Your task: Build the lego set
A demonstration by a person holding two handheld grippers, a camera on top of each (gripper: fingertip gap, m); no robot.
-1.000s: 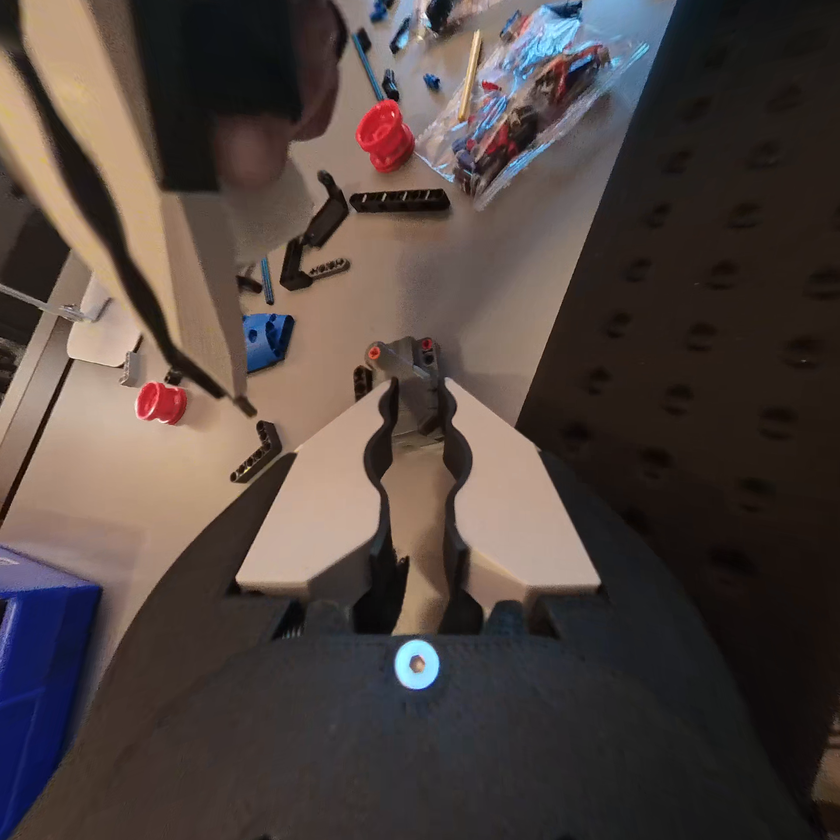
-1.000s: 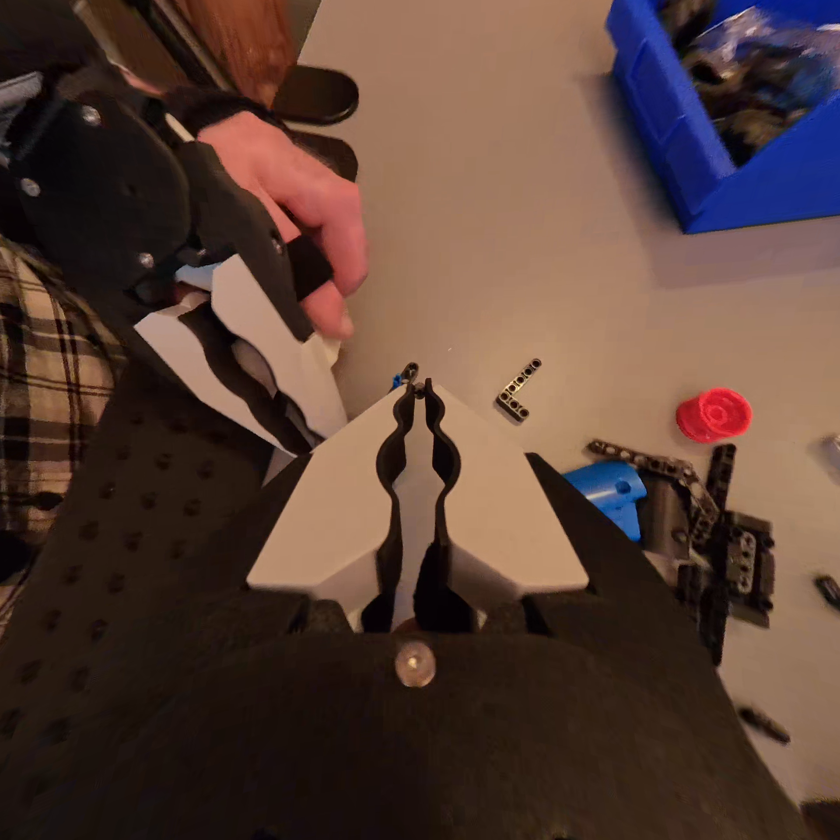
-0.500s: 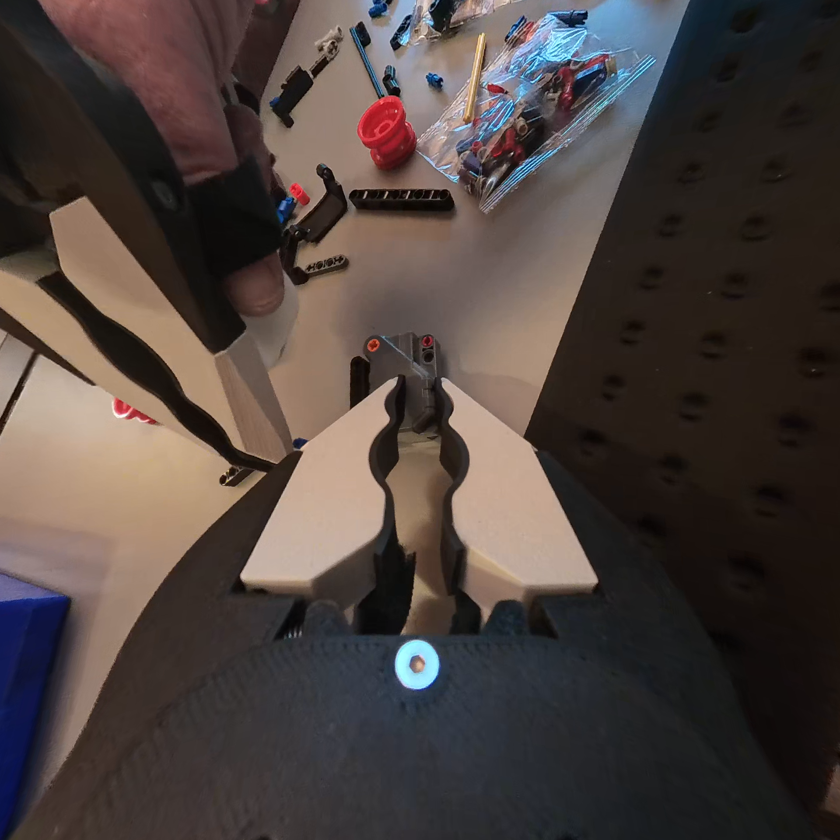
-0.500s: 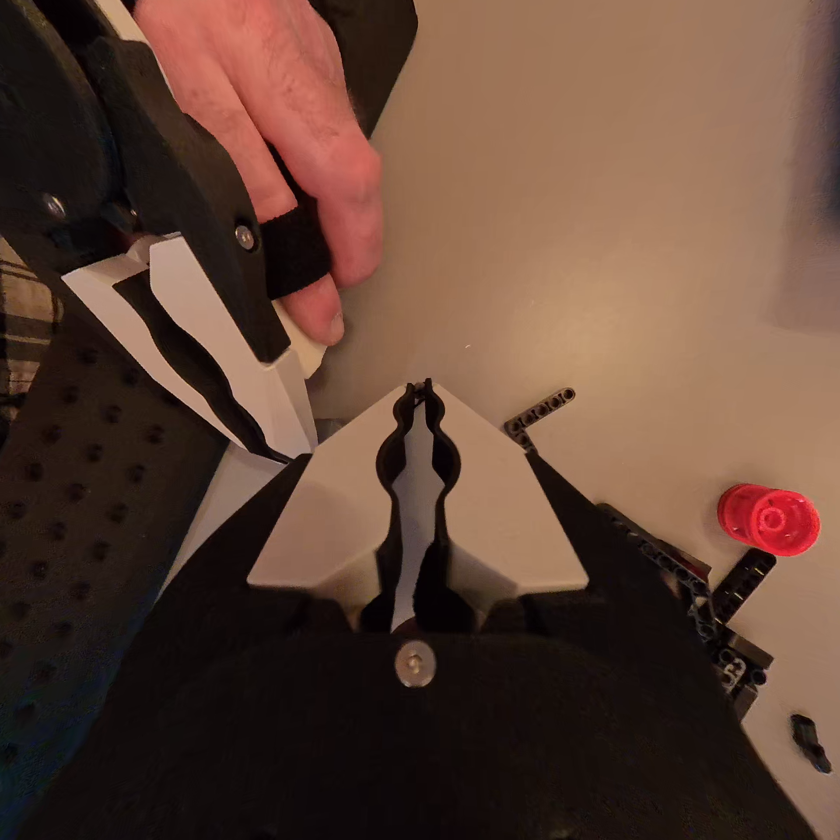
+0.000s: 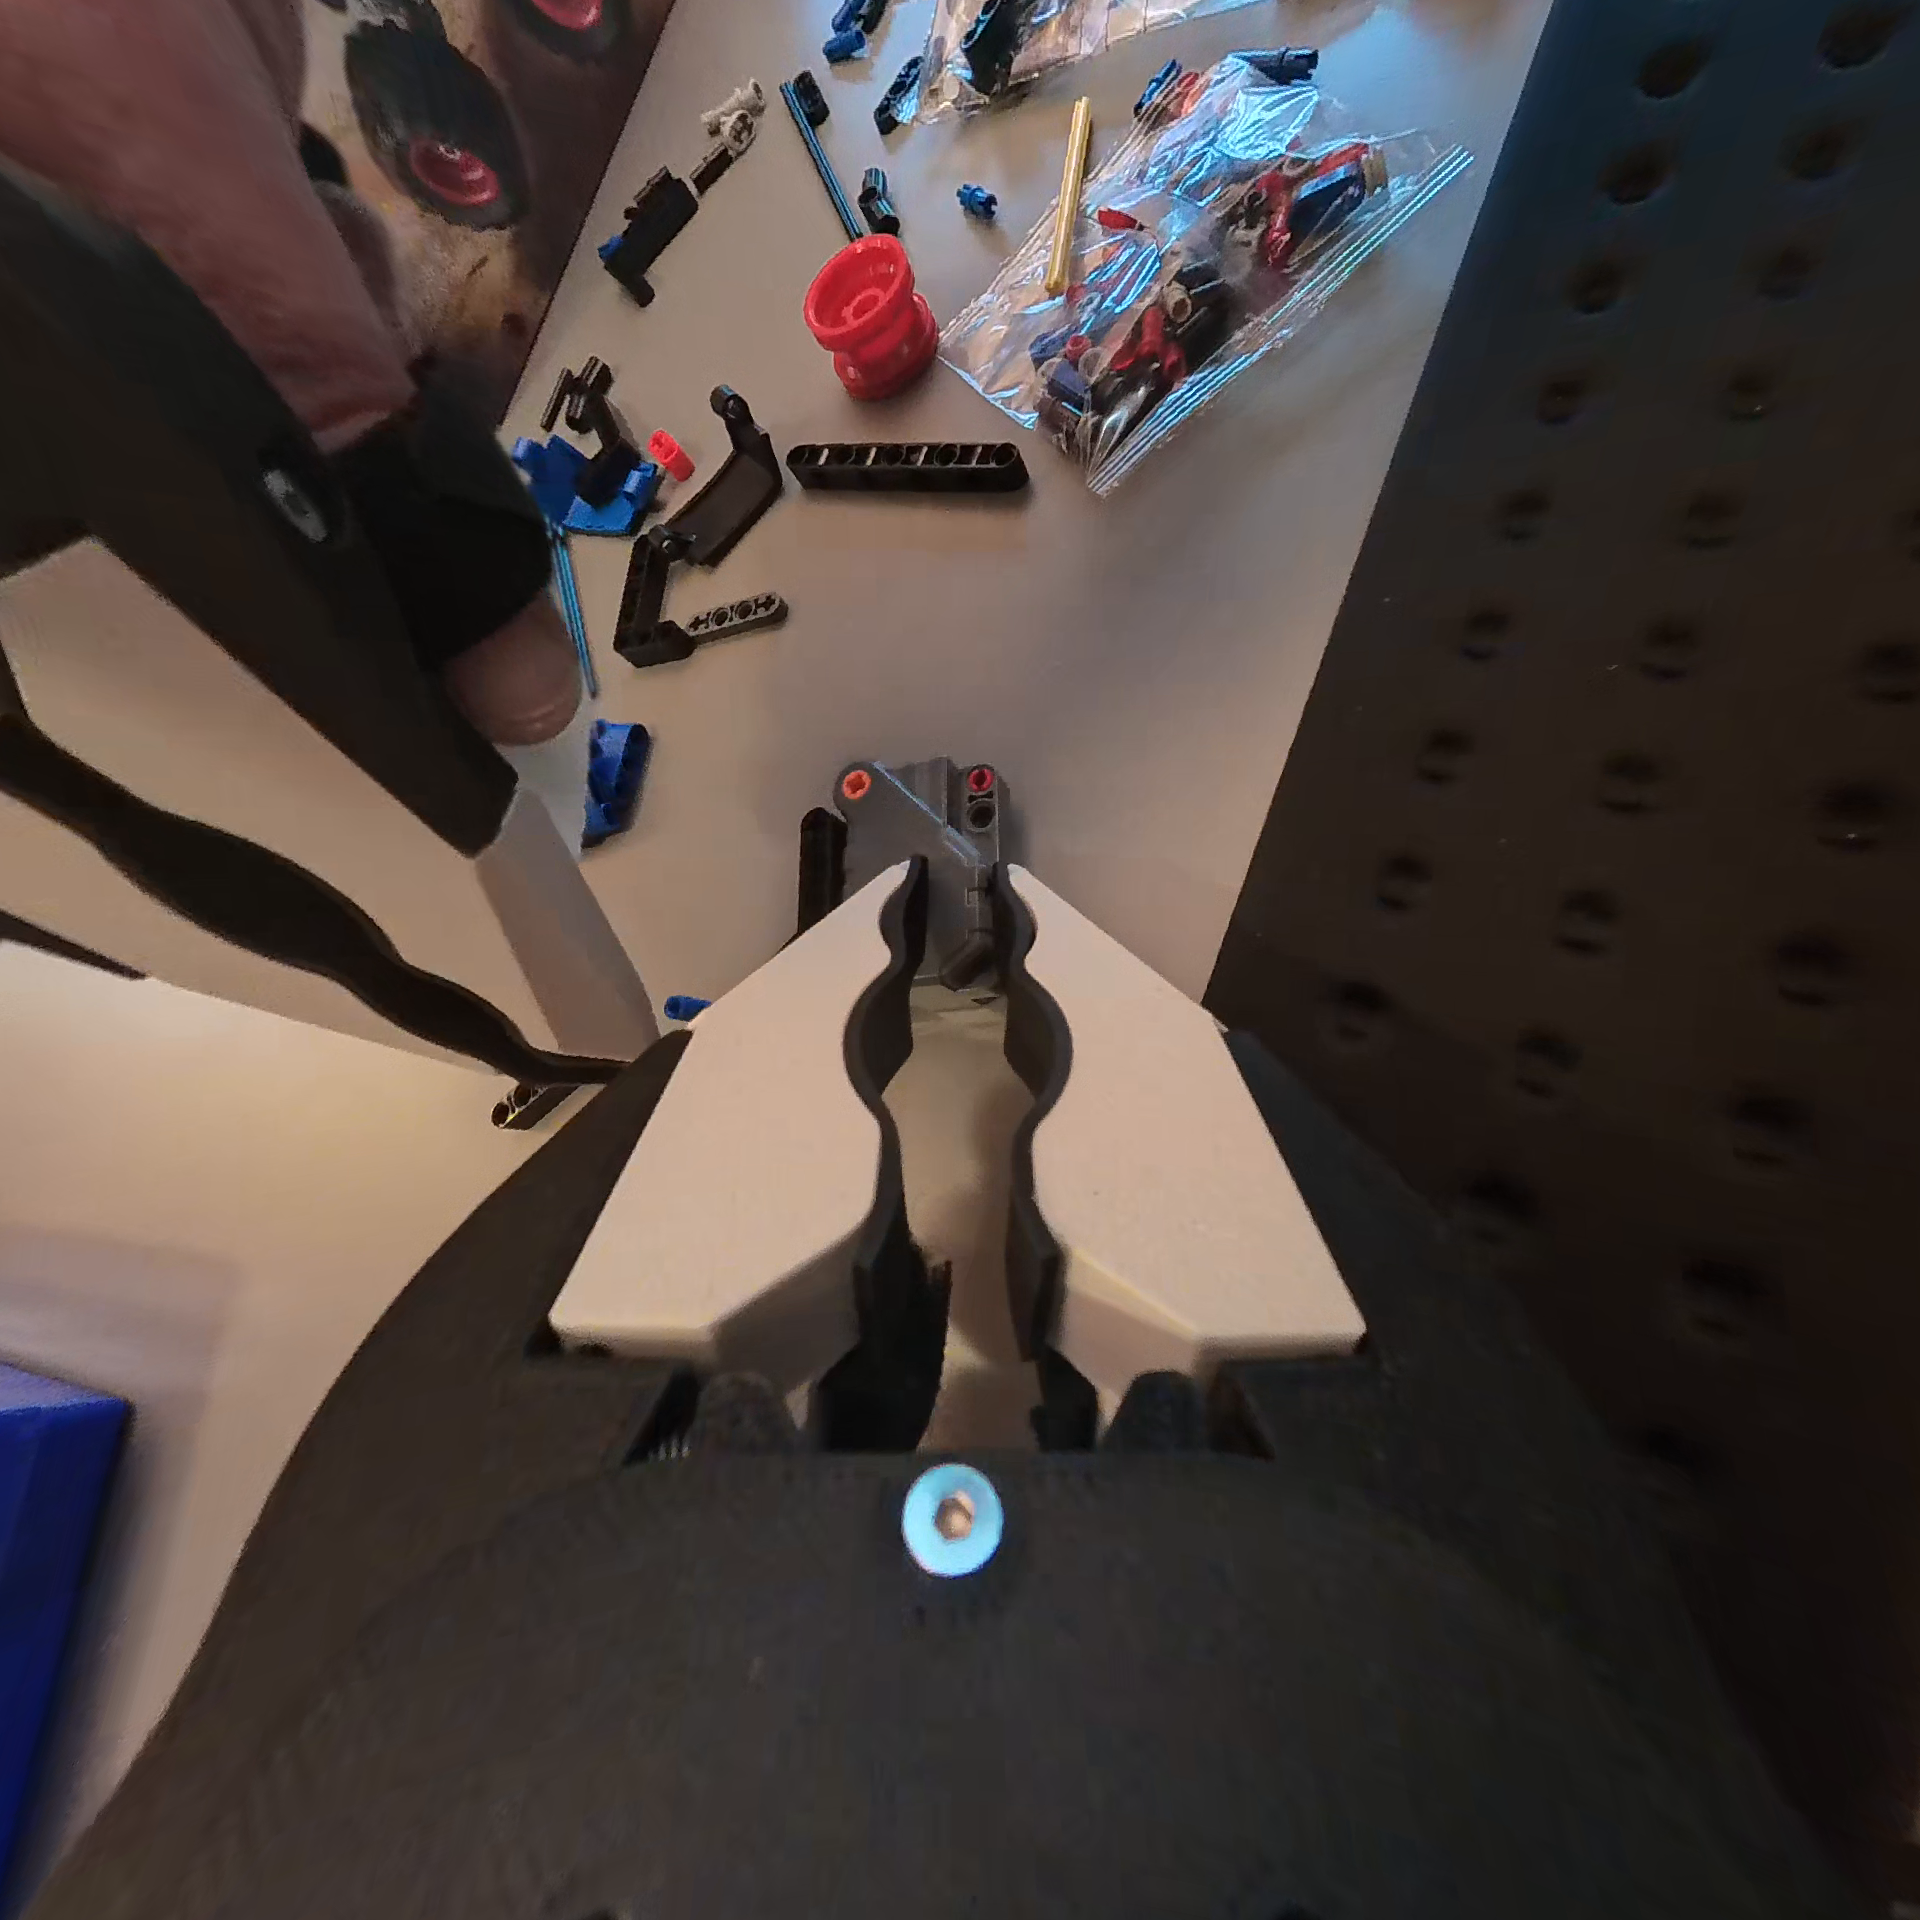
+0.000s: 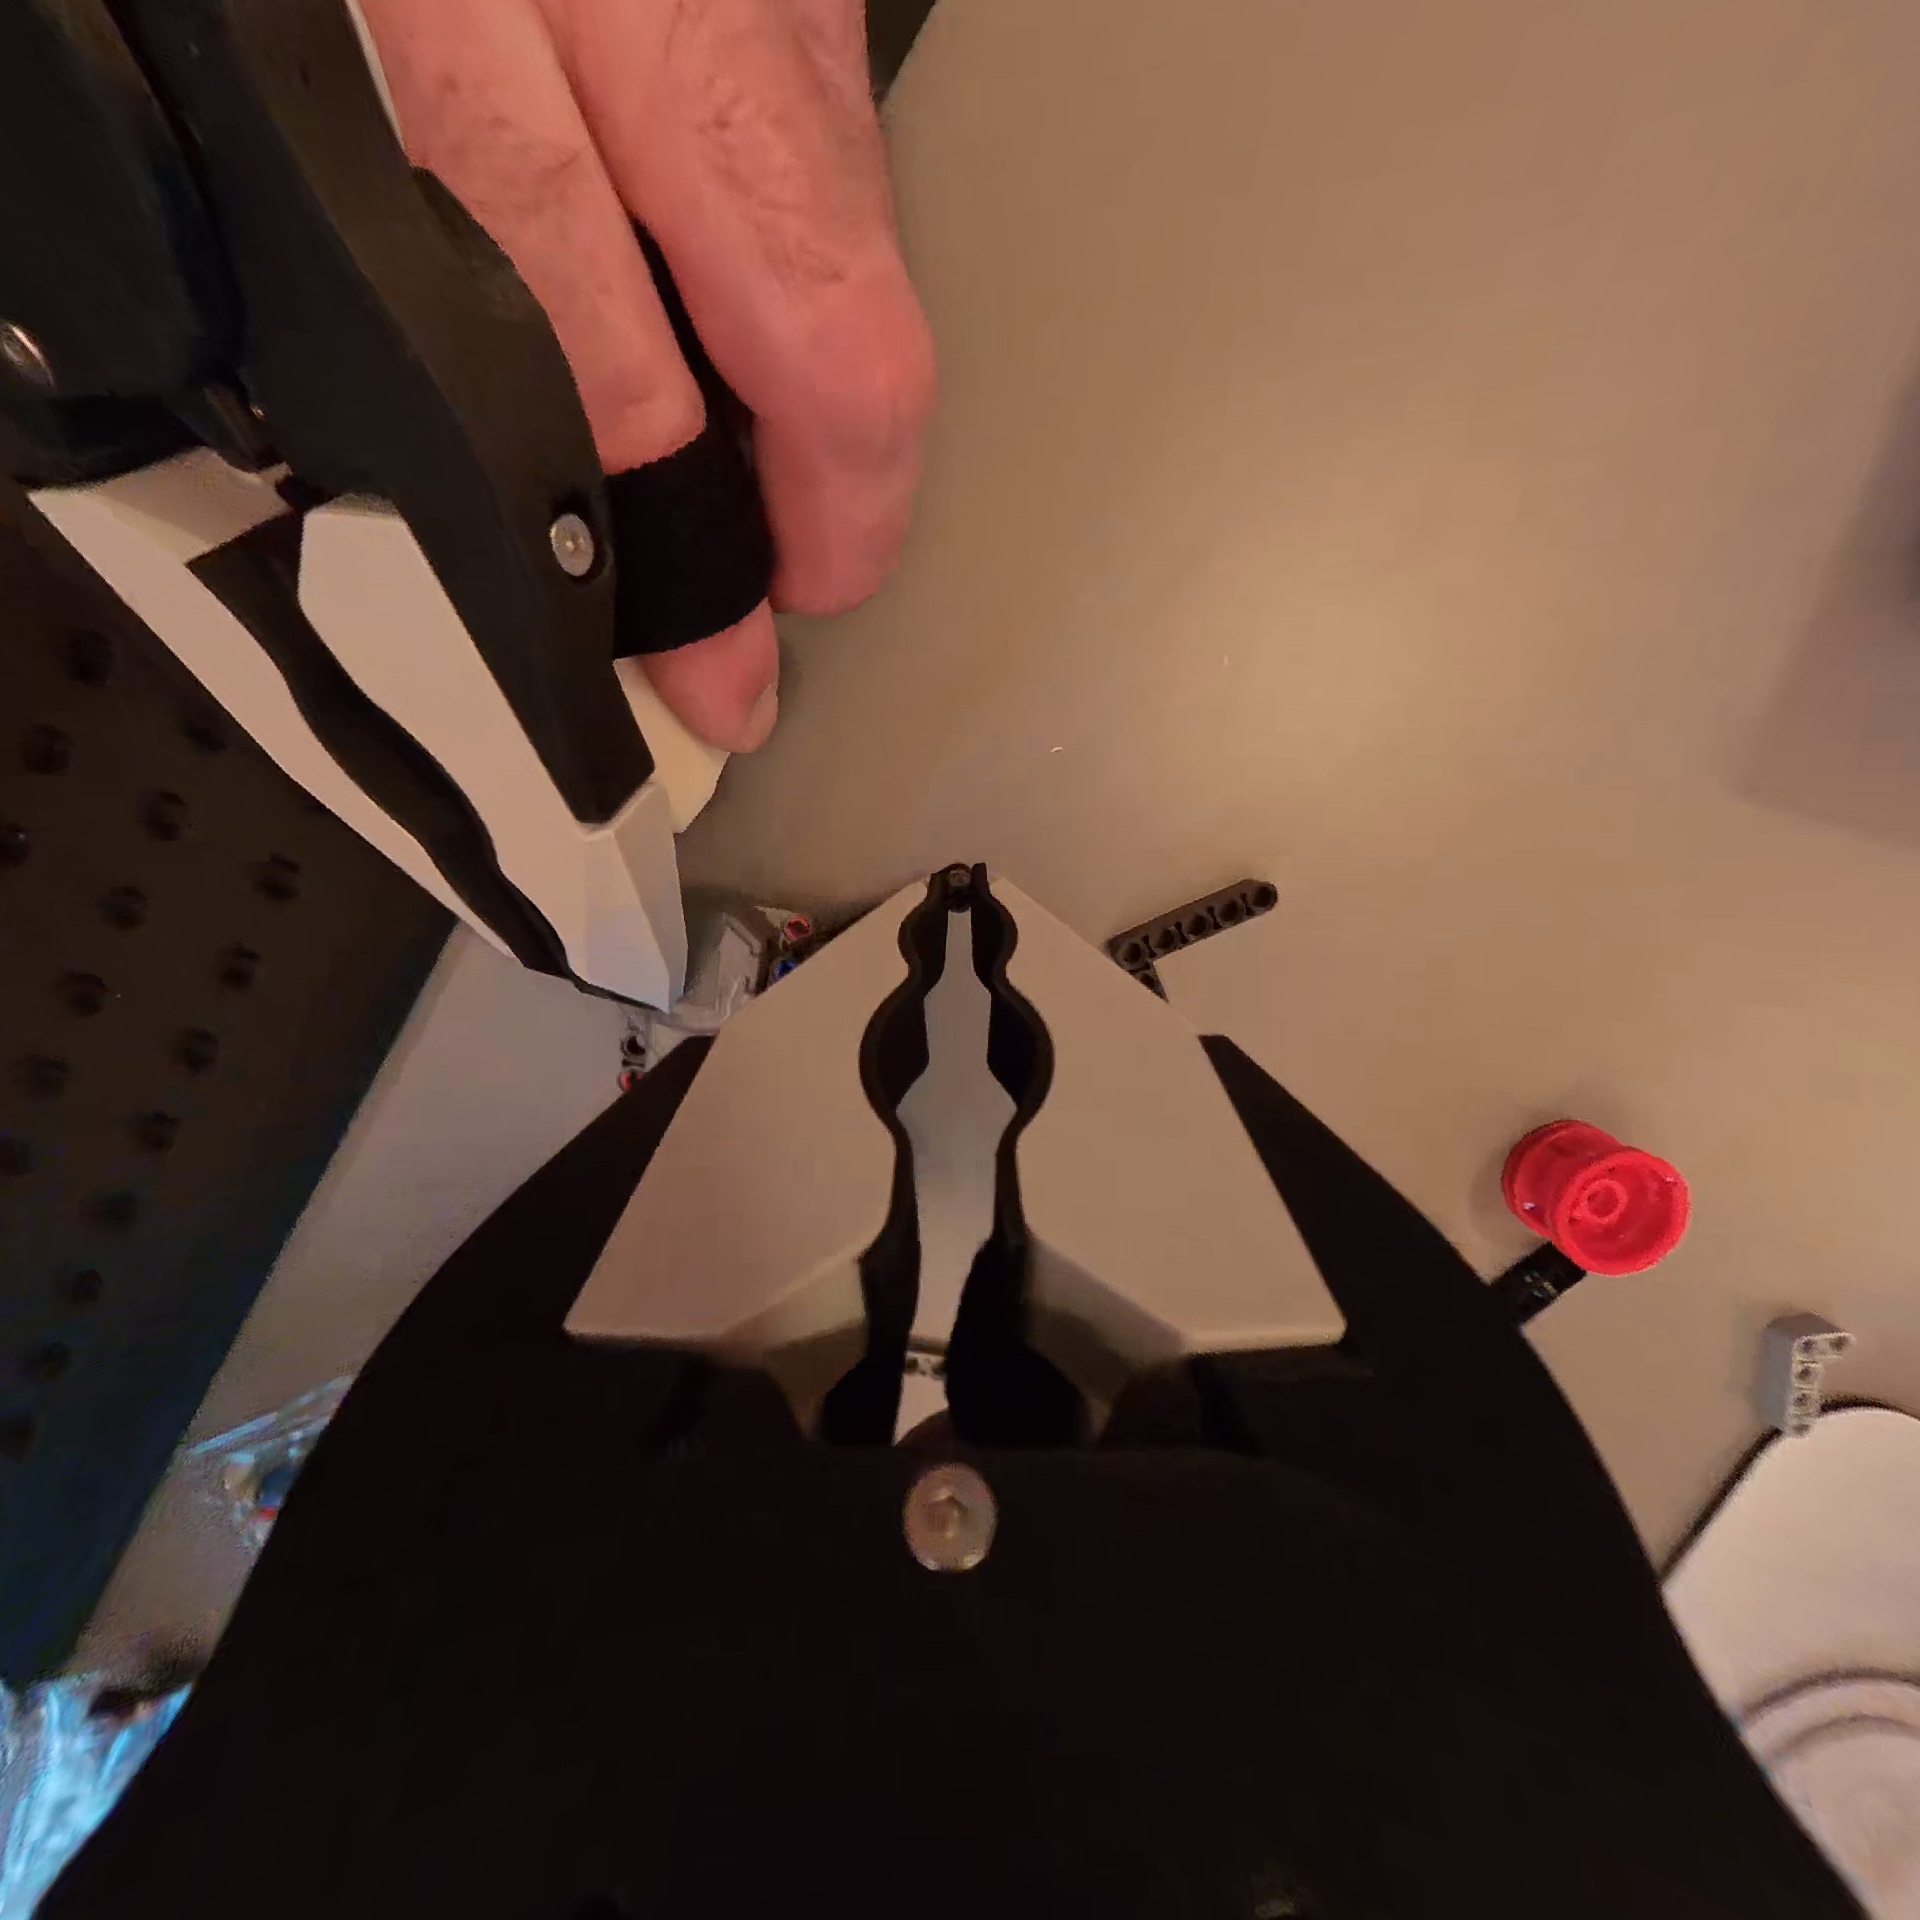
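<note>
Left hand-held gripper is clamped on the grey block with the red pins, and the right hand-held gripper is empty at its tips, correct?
Not quite. The right hand-held gripper is not empty: the right wrist view shows a small dark pin pinched between its tips. The rest holds: the left hand-held gripper is clamped on the grey block with the red pins.

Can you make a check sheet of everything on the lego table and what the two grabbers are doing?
Surface: pale table, bare between scattered parts.
Job's things: grey lego block clamped in left gripper; tiny dark pin pinched in right gripper.
Clutter: red wheel hub, long black beam, bag of parts, black L-beam.
Grippers: both shut on parts, close together.
Cables: nothing seen.
Surroundings: black perforated board; blue bin.
</note>
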